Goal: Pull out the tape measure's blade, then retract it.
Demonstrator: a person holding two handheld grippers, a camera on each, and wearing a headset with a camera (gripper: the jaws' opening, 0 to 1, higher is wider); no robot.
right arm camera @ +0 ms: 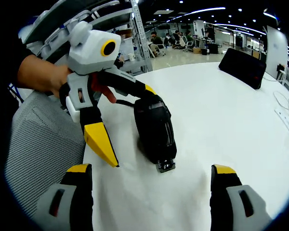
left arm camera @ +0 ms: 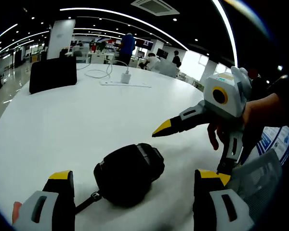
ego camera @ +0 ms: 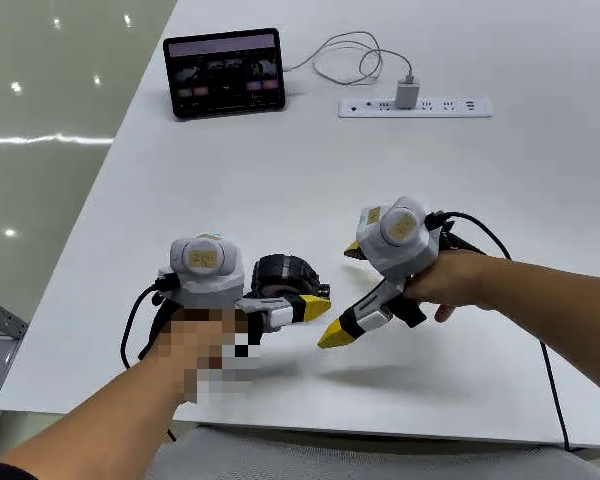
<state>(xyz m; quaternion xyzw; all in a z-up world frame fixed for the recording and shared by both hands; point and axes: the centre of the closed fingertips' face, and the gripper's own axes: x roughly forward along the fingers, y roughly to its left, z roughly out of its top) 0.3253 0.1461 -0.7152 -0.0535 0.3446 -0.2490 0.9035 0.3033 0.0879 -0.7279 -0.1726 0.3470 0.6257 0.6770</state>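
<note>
Black tape measure (ego camera: 285, 272) partly hidden behind left claw (left arm camera: 135, 175), right claw (right arm camera: 151, 169) nearby, both spread apart

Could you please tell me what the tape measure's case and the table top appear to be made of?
The tape measure case looks like matte black plastic or rubber: dull, soft highlights, moulded ridges. Its end hook looks like grey metal. The table top seems smooth white laminate or painted board, with a faint sheen.
</note>
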